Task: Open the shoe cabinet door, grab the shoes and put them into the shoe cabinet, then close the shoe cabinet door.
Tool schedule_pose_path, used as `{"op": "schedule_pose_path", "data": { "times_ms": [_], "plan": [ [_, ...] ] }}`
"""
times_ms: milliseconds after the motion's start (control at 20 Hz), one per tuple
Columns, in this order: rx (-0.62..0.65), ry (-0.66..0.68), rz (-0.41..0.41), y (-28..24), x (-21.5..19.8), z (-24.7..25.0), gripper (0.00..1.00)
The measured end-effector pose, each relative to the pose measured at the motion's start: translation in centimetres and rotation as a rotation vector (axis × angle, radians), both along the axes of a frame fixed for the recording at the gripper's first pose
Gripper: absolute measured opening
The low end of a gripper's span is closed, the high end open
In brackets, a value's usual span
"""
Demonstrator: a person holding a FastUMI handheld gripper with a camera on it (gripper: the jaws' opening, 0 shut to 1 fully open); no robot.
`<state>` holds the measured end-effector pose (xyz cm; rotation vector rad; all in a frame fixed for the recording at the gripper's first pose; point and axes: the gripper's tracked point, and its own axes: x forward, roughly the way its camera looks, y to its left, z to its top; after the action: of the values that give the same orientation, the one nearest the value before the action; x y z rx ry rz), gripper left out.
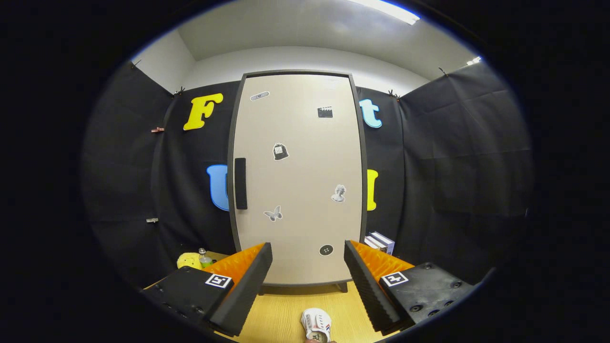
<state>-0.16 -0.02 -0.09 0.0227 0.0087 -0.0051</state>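
Observation:
The shoe cabinet (pixel 298 176) stands upright straight ahead, its beige door shut and dotted with small stickers. A black vertical handle (pixel 240 183) sits at the door's left edge, about mid height. My gripper (pixel 308 252) is open, its orange-and-black fingers (pixel 248 281) spread wide with nothing between them, still short of the door. A white shoe (pixel 317 325) with dark trim lies on the wooden table (pixel 281 314) low between the fingers, closer to me than the cabinet.
A yellow soft toy (pixel 189 260) and a small bottle (pixel 205 257) sit left of the cabinet's foot. Several books (pixel 380 242) lean beside the cabinet on the right. Black cloth walls close in the booth on both sides.

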Motion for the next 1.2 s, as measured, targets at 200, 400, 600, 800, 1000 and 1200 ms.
{"op": "schedule_pose_path", "data": {
  "times_ms": [200,400,600,800,1000,1200],
  "plan": [
    [0.001,-0.002,0.000,-0.2,-0.1,0.2,0.98],
    [0.000,0.001,0.006,0.0,0.0,0.4,0.98],
    [0.001,0.007,0.021,0.9,0.4,0.5,0.98],
    [-0.013,0.009,0.042,2.2,1.6,1.3,0.98],
    [-0.007,-0.018,0.073,4.2,3.8,3.8,0.98],
    [0.004,-0.056,0.113,6.8,7.0,6.7,0.98]
  ]
}}
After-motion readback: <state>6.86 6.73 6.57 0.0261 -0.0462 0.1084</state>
